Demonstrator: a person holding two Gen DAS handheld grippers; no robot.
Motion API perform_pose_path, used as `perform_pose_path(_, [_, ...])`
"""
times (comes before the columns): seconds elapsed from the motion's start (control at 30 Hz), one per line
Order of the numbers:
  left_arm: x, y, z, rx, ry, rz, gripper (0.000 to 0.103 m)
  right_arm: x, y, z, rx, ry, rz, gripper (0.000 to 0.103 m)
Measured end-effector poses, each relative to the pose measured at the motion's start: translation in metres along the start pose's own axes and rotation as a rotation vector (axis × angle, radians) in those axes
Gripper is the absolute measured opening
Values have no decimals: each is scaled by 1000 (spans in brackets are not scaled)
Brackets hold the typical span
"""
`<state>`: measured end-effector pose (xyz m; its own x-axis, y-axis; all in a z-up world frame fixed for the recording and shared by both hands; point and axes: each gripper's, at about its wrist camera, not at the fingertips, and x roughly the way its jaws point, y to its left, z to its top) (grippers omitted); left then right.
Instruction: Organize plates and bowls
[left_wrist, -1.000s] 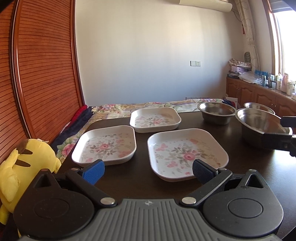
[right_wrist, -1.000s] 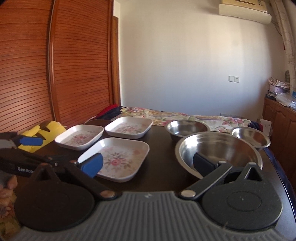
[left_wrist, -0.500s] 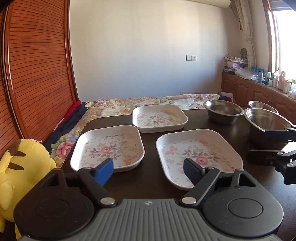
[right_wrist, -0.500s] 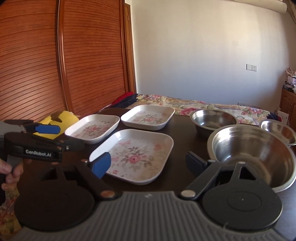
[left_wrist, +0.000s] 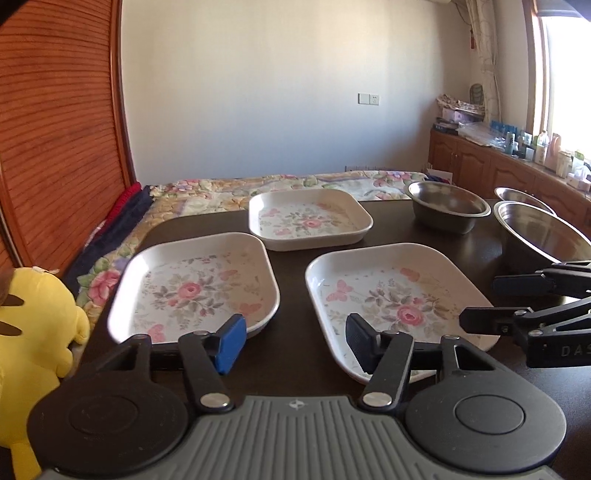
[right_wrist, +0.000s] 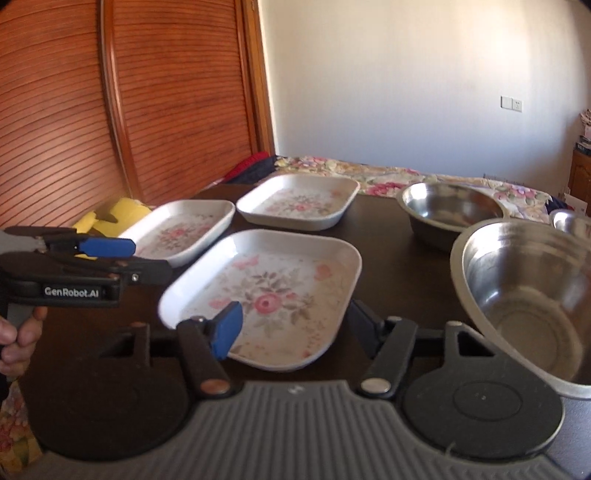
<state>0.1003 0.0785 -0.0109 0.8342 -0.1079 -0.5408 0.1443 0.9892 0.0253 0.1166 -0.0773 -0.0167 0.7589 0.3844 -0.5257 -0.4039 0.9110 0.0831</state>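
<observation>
Dark brown wooden table (left_wrist: 295, 369) carried three white square-cornered melamine plates with a pink floral print and three stainless steel bowls.

Plates: the near-right floral plate (left_wrist: 395, 299) lay closest to both grippers; the near-left floral plate (left_wrist: 192, 288) sat just beside it with a bare strip of table between them; the far floral plate (left_wrist: 308, 219) sat behind that gap, near the table's back edge. All three lay flat and separate, none stacked.

Bowls: the large steel bowl (right_wrist: 528, 295) stood at the table's right side; the medium steel bowl (left_wrist: 447, 210) stood behind it, to the right of the far plate; the small steel bowl (left_wrist: 524, 195) showed only as a rim behind the large one.

Left gripper (left_wrist: 295, 341): jaws spread apart, nothing between them, held over the front of the table in line with the gap between the two near plates. Its black finger overlapped the near-right plate's front rim in view; contact could not be judged.

Right gripper (right_wrist: 295, 326): jaws spread, empty, straddling the front part of the near-right plate in view; whether the fingers touched it could not be told. The large bowl sat just right of it.

Yellow plush toy (left_wrist: 33, 325) sat off the table's left edge.
</observation>
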Motion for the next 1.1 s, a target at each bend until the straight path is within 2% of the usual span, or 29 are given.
perform_pose_path(0.2, [15,-3,2,-21,29,-56,59,10,-7,-2,28,29,-13,55])
perform_pose_path(0.27, [18,-6,2,-18,34,-57,53,13,-8,-1,36,38,-16,53])
perform_pose_path(0.7, [32,-12,1,-35,59,-73,34,22,-14,2,52,56,-29,41])
perform_pose_path(0.77, [34,-13,0,-36,64,-72,27,22,-16,2,61,54,-29,38])
perform_pose_path(0.93, [33,-12,-1,-64,59,-78,20,22,-17,2,71,52,-25,31])
perform_pose_path(1.1, [26,-12,-3,-71,58,-85,19,19,-16,1,76,45,-18,30])
